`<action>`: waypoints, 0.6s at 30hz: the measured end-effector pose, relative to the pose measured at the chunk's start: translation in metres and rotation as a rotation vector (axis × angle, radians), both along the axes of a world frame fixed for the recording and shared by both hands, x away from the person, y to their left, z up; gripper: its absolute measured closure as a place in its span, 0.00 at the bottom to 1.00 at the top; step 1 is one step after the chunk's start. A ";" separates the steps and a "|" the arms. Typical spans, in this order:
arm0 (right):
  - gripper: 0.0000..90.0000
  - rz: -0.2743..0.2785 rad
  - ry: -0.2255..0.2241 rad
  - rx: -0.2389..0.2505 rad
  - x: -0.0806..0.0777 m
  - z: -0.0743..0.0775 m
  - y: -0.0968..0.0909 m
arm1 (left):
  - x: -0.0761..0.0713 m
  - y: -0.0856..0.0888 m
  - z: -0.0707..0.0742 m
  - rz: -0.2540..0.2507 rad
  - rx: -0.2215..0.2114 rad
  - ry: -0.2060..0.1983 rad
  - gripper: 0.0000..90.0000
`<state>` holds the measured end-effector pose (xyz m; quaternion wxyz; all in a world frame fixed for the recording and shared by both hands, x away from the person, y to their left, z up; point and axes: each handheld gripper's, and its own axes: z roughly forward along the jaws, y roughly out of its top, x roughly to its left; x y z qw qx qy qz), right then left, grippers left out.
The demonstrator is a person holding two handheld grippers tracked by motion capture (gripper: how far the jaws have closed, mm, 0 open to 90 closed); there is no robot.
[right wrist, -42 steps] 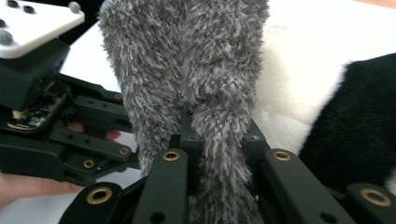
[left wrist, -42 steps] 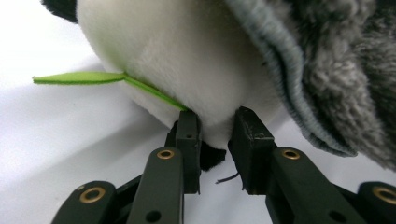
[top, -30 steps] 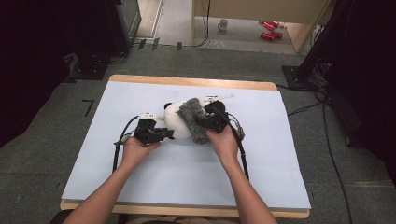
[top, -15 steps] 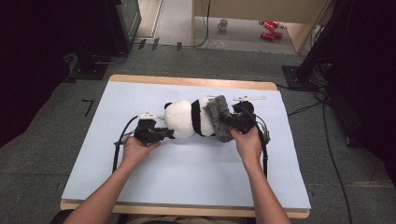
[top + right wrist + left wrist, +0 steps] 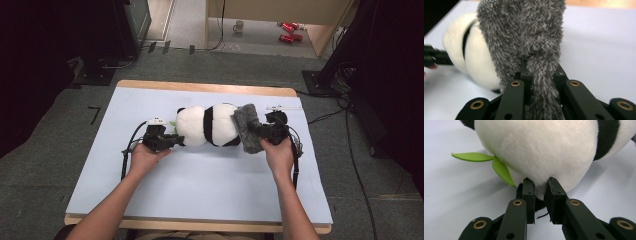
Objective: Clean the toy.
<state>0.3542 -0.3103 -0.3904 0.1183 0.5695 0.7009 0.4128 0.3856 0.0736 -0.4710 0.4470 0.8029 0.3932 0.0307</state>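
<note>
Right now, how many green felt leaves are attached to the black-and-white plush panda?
2. Both green felt leaves sit together at the black-and-white plush panda head end, just left of the left gripper in its own view. Others could be hidden underneath.

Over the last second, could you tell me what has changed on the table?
The right gripper, shut on the grey fuzzy cloth, pulled it rightward off the panda plush, baring the white-and-black body. The left gripper stayed put, clamped on the plush's head end; the table is unchanged.

Right gripper [image 5: 264, 134] dragged grey fuzzy cloth [image 5: 247, 128] rightward off panda plush [image 5: 207, 125], now stretched out.
</note>
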 end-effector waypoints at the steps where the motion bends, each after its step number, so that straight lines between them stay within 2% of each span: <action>1: 0.87 -0.005 -0.011 0.004 0.002 0.003 -0.003 | 0.001 0.000 0.000 0.004 0.002 0.005 0.88; 4: 0.87 -0.018 -0.024 0.014 0.006 0.008 -0.007 | 0.001 -0.001 0.001 0.006 0.000 0.002 0.88; 5: 0.87 -0.029 -0.032 0.021 0.012 0.010 -0.010 | 0.001 -0.001 0.002 0.005 0.001 0.000 0.87; 9: 0.87 -0.043 -0.028 0.036 0.023 0.007 -0.011 | 0.001 0.001 0.003 -0.002 -0.024 -0.003 0.86; 10: 0.87 -0.049 -0.023 0.037 0.029 0.003 -0.010 | 0.001 0.001 0.003 -0.002 -0.032 -0.005 0.83; 15: 0.86 -0.044 -0.020 0.039 0.038 -0.002 -0.004 | -0.001 0.002 0.007 -0.013 -0.036 -0.027 0.73; 18: 0.86 -0.025 0.013 0.026 0.044 -0.009 0.004 | -0.001 0.003 0.012 -0.041 -0.041 -0.029 0.60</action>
